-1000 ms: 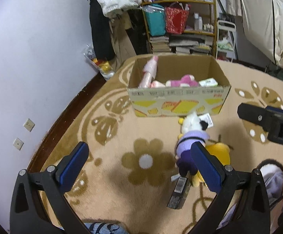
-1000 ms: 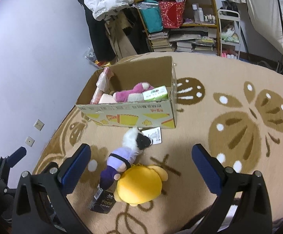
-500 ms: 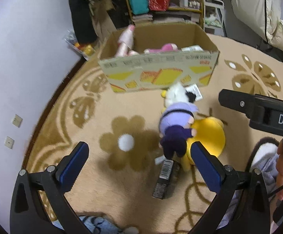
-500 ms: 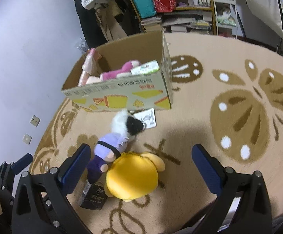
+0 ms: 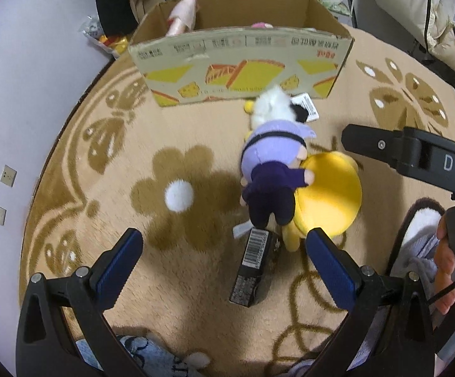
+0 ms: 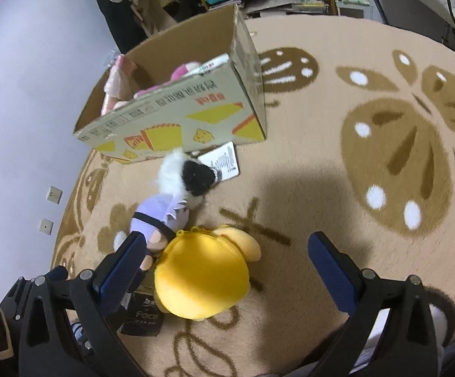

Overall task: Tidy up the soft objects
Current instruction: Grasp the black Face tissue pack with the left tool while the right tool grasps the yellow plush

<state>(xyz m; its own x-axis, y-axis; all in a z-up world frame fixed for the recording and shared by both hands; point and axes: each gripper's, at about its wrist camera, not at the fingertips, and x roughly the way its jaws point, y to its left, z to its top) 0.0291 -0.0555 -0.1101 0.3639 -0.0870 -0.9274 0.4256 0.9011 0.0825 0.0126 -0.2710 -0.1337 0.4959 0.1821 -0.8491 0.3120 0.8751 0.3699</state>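
Left wrist view: purple-clad doll (image 5: 271, 169) lengthwise, white head toward cardboard box (image 5: 243, 72)

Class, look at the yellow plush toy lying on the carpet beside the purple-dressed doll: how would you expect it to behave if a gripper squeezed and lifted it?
The yellow plush toy looks rounded and stuffed, so it would probably compress rather than resist. It seems light for its bulk. Its small limbs would likely dangle, and the purple-dressed doll resting against it might shift.
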